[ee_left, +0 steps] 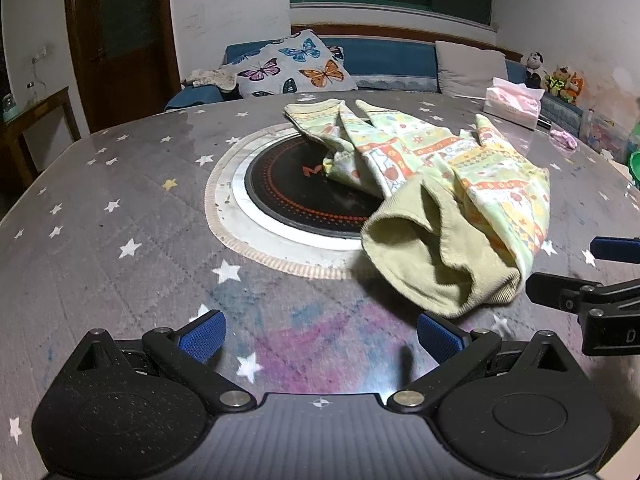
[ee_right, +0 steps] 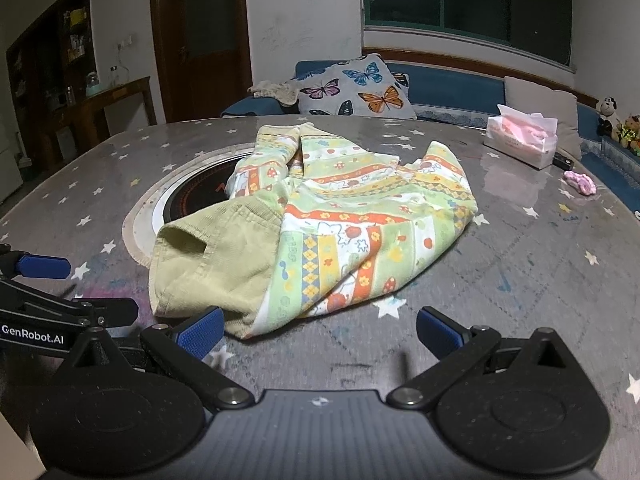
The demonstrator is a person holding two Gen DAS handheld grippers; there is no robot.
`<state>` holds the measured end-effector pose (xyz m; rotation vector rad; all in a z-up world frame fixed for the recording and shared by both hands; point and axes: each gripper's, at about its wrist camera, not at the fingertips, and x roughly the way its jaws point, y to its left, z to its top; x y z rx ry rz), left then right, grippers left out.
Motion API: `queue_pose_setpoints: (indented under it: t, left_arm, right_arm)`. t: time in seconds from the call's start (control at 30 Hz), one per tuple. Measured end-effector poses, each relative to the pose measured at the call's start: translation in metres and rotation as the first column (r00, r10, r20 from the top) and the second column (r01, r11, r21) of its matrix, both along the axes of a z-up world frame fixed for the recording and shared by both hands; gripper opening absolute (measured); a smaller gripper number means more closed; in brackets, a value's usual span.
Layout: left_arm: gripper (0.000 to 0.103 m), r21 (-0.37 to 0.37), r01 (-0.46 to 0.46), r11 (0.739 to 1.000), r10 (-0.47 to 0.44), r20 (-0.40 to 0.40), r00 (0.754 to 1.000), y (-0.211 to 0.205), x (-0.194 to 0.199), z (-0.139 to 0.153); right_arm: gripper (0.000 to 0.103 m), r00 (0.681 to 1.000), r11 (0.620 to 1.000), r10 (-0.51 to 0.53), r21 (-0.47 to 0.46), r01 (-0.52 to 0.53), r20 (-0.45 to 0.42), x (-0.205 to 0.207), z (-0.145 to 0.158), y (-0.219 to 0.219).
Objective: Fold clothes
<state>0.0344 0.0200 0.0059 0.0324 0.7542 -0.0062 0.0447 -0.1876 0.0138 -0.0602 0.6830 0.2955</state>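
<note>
The garment (ee_left: 432, 184) covers the right portion of the round cooktop (ee_left: 288, 196); the lettering on the cooktop is partly concealed. The right tongs (ee_left: 612, 268) are cut off by the right picture edge in the left wrist view. Small toys (ee_left: 560, 80) beyond the bench (ee_left: 120, 200) are too small to identify.

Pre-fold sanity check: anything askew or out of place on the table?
Yes. The patterned garment lies crumpled, not flat, its green waistband gaping open, and it partly covers the round cooktop set into the table. A small pink scrap lies loose near the tissue box. Both claws are open, holding nothing.
</note>
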Motion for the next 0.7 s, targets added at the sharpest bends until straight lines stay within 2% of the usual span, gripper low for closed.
queue_pose_setpoints:
  t: [0.27, 0.47, 0.6, 0.7]
  left_arm:
    - [0.103, -0.005, 0.001, 1.000, -0.001, 0.022, 1.000, 0.008, 0.021, 0.013]
    - [0.103, -0.009, 0.008, 1.000, -0.007, 0.053, 0.999, 0.013, 0.049, 0.027]
    - [0.101, -0.022, 0.025, 0.999, -0.024, 0.075, 0.997, 0.015, 0.072, 0.036]
    - [0.092, -0.032, 0.030, 0.999, -0.027, 0.078, 0.997, 0.018, 0.091, 0.041]
  right_arm:
    - [0.103, 1.000, 1.000, 0.017, 0.009, -0.017, -0.012, 0.026, 0.009, 0.000]
    - [0.103, 1.000, 0.999, 0.006, 0.040, -0.005, -0.021, 0.063, 0.019, -0.008]
    - [0.096, 1.000, 0.999, 0.004, 0.037, -0.003, -0.019, 0.098, 0.026, -0.009]
    - [0.090, 1.000, 0.999, 0.008, 0.031, -0.007, -0.023, 0.125, 0.030, -0.006]
